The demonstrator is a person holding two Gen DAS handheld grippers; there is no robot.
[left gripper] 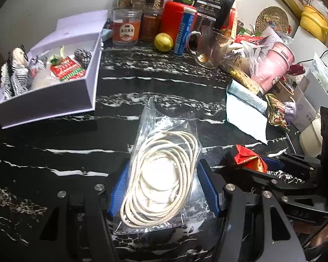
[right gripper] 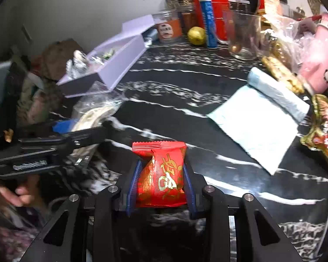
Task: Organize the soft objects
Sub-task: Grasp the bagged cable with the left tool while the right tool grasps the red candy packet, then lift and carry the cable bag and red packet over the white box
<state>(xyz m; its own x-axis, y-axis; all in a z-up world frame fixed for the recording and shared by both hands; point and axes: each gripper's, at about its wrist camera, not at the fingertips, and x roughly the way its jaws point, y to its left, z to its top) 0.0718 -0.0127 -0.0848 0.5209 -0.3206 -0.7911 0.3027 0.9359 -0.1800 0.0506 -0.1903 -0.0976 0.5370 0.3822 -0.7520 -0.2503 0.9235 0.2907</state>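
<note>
My left gripper (left gripper: 164, 185) is shut on a clear plastic bag of coiled white rope (left gripper: 161, 183), held over the black marble counter (left gripper: 142, 87). My right gripper (right gripper: 161, 174) is shut on a red and gold snack packet (right gripper: 161, 174); that packet also shows in the left wrist view (left gripper: 250, 158). A lavender box (left gripper: 54, 100) stands open at the far left and holds several soft items, among them a checked cloth (left gripper: 13, 80) and a red packet (left gripper: 67, 68). In the right wrist view the box (right gripper: 124, 50) lies far left, and the rope bag (right gripper: 94, 113) sits in the left gripper.
Jars, a red canister (left gripper: 175, 19), a lemon (left gripper: 163, 41) and a glass mug (left gripper: 210, 48) line the back. A pale blue bag roll (left gripper: 245, 107), a pink cup (left gripper: 273, 65) and a gold-red snack pack (left gripper: 275, 111) crowd the right side.
</note>
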